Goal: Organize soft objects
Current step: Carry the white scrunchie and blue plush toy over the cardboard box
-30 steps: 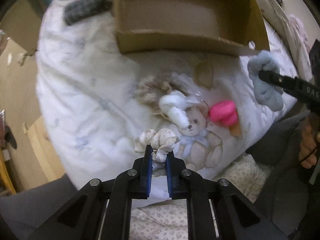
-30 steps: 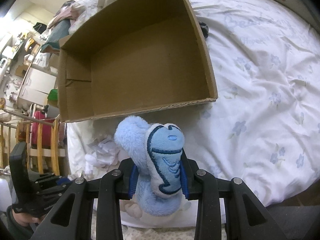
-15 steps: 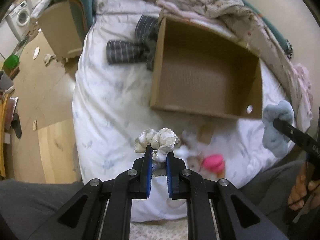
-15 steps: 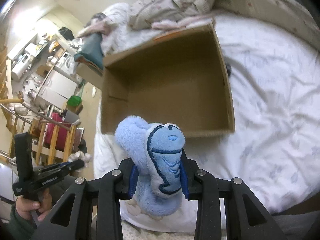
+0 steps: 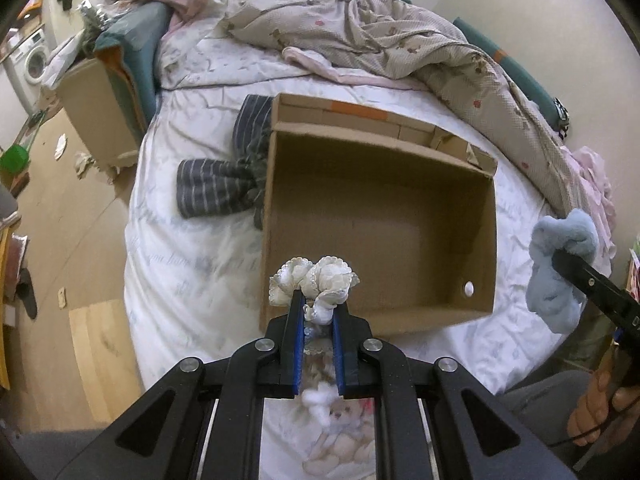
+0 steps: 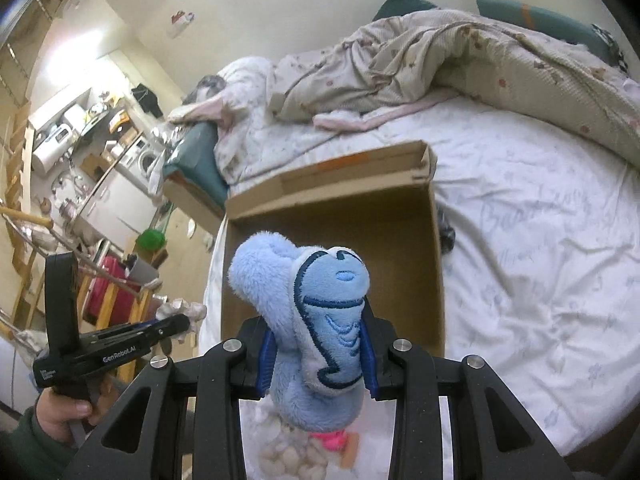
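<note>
My left gripper (image 5: 318,312) is shut on a cream lace scrunchie (image 5: 314,282), held above the near wall of an open, empty cardboard box (image 5: 380,224) on the bed. My right gripper (image 6: 316,344) is shut on a light blue plush toy (image 6: 316,312), held in front of the same box (image 6: 332,240). In the left wrist view the right gripper (image 5: 560,258) and its blue plush (image 5: 560,264) appear at the right edge. The right wrist view shows the left gripper (image 6: 184,322) at lower left with the scrunchie (image 6: 182,310). A teddy bear (image 5: 340,440) and a pink toy (image 6: 332,440) lie on the bed below.
The bed (image 5: 192,264) has a white flowered sheet. A striped grey cloth (image 5: 224,180) lies left of the box. A crumpled beige duvet (image 5: 380,40) fills the far side. A second cardboard box (image 5: 100,116) stands by the bed, with wooden floor (image 5: 60,240) to the left.
Both grippers have risen and tipped up with their toys still held. The box now appears whole and farther off, and the teddy bear and pink toy have slid under the fingers.
</note>
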{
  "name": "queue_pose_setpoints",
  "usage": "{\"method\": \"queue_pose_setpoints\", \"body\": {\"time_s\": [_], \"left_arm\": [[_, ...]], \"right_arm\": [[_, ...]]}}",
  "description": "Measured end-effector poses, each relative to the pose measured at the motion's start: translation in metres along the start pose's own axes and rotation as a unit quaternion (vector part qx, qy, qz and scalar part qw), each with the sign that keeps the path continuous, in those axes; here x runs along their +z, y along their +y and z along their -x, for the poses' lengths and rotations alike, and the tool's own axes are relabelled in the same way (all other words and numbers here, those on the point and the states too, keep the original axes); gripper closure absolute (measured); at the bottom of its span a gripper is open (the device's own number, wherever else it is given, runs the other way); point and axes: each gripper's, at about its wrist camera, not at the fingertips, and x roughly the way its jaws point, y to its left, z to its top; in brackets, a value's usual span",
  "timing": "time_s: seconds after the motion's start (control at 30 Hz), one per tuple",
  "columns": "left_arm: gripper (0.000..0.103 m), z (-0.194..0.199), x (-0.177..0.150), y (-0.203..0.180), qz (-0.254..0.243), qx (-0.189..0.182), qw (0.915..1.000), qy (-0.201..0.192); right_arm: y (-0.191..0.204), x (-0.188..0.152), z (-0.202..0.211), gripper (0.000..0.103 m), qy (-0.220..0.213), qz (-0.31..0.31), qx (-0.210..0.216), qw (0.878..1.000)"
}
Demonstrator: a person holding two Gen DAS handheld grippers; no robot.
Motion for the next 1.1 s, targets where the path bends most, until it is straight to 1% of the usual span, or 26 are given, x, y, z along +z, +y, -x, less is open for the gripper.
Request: {"method": "queue_pose_setpoints", "body": {"time_s": [0.1, 0.2, 0.37, 0.43, 0.57, 0.67, 0.8, 0.97, 1.1], "left_arm": [[0.092, -0.012, 0.009, -0.005, -0.01, 0.002, 0.9999, 0.0], [0.092, -0.028, 0.015, -0.008, -0.008, -0.001, 1.0, 0.001], [0.092, -0.058, 0.018, -0.019, -0.023, 0.0, 0.9997, 0.005], [0.092, -0.069, 0.015, -0.02, -0.023, -0.006, 0.9997, 0.008], [0.092, -0.086, 0.013, -0.023, -0.03, -0.005, 0.9995, 0.009], [0.092, -0.094, 0.011, -0.021, -0.03, -0.002, 0.9995, 0.006], [0.092, -0.102, 0.006, -0.018, -0.027, 0.001, 0.9995, 0.016], [0.091, -0.107, 0.003, -0.02, -0.038, 0.006, 0.999, 0.022], [0.091, -0.109, 0.004, -0.016, -0.026, 0.004, 0.9993, 0.028]], "right_arm": [[-0.007, 0.005, -0.011, 0.067, -0.008, -0.005, -0.004, 1.0], [-0.016, 0.005, -0.027, 0.067, -0.006, -0.015, -0.009, 1.0], [-0.032, 0.0, -0.062, 0.066, 0.021, -0.032, -0.018, 0.999], [-0.034, -0.001, -0.072, 0.066, 0.03, -0.036, -0.021, 0.999], [-0.032, -0.004, -0.087, 0.066, 0.043, -0.024, -0.03, 0.998], [-0.033, -0.008, -0.098, 0.065, 0.06, -0.02, -0.035, 0.997], [-0.034, -0.013, -0.112, 0.064, 0.085, -0.014, -0.042, 0.995], [-0.037, -0.02, -0.126, 0.063, 0.113, -0.018, -0.05, 0.992], [-0.036, -0.022, -0.134, 0.062, 0.125, -0.009, -0.066, 0.99]]}}
